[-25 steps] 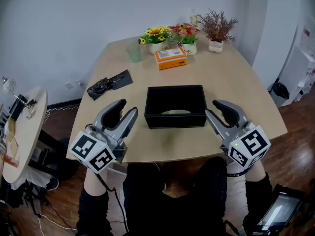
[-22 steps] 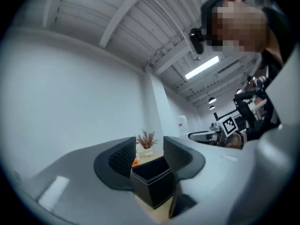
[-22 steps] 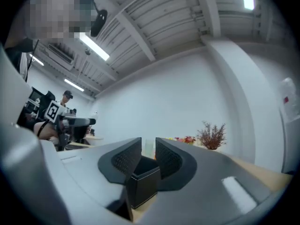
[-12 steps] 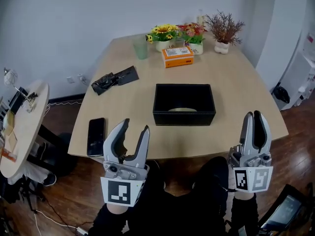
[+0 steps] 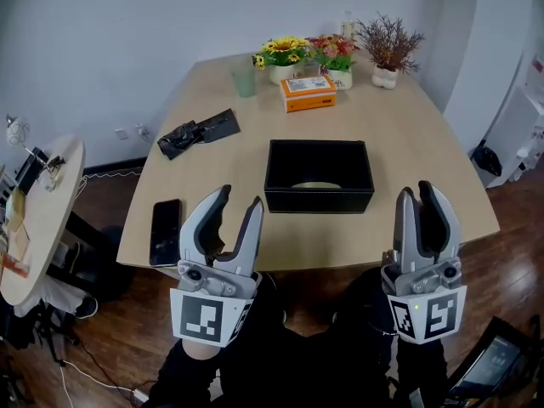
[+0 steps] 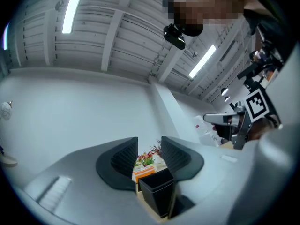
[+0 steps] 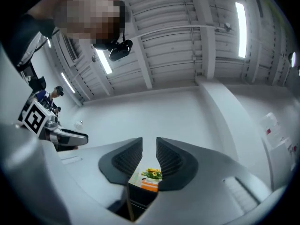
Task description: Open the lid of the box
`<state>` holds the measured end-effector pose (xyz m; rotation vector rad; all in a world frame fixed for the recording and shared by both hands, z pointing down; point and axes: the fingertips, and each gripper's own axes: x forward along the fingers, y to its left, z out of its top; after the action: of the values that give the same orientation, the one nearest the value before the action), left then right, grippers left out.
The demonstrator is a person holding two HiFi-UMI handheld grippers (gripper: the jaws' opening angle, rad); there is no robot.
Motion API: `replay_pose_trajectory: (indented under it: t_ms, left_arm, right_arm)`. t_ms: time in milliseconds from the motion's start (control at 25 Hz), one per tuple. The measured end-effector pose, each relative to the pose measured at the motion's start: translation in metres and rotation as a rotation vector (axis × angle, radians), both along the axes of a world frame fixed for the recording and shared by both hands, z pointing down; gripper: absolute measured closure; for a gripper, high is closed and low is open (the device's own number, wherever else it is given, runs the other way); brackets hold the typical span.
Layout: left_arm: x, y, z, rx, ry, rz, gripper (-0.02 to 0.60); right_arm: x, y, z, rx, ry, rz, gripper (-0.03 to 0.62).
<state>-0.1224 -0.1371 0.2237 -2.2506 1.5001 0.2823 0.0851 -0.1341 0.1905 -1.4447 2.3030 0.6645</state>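
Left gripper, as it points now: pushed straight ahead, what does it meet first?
Probably the black box, which shows between the jaws of the left gripper in its own view. Its height is unclear, so it might pass over or beside.

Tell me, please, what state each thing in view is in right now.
Left gripper: shut, empty.
Right gripper: shut, empty.
Box: upright on the table, top looks open, untouched.
Phone: lying flat, screen dark.
Cup: upright.
Orange carton: closed, lying flat.
Black bag: crumpled.
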Motion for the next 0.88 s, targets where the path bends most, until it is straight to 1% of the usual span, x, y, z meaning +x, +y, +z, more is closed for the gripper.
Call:
replay_pose_trajectory:
  t_ms: [80, 160, 320, 480, 880]
  left_arm:
    - [0.008, 0.000, -0.006, -0.003, 0.010, 0.035, 0.442]
    - [0.017, 0.002, -0.007, -0.006, 0.000, 0.054, 0.443]
    - [0.026, 0.004, 0.002, -0.018, -0.049, 0.048, 0.442]
    - [0.025, 0.004, 0.005, -0.033, -0.050, 0.043, 0.443]
    - [0.025, 0.001, 0.010, -0.049, -0.048, 0.039, 0.443]
  right_arm:
    - [-0.008, 0.000, -0.002, -0.012, 0.013, -0.041, 0.511]
    - [-0.011, 0.000, -0.001, -0.012, 0.039, -0.044, 0.512]
    - [-0.010, -0.003, 0.010, -0.030, 0.060, -0.031, 0.513]
    - [-0.008, -0.004, 0.014, -0.046, 0.059, -0.028, 0.513]
    - [-0.009, -0.005, 0.017, -0.052, 0.073, -0.028, 0.513]
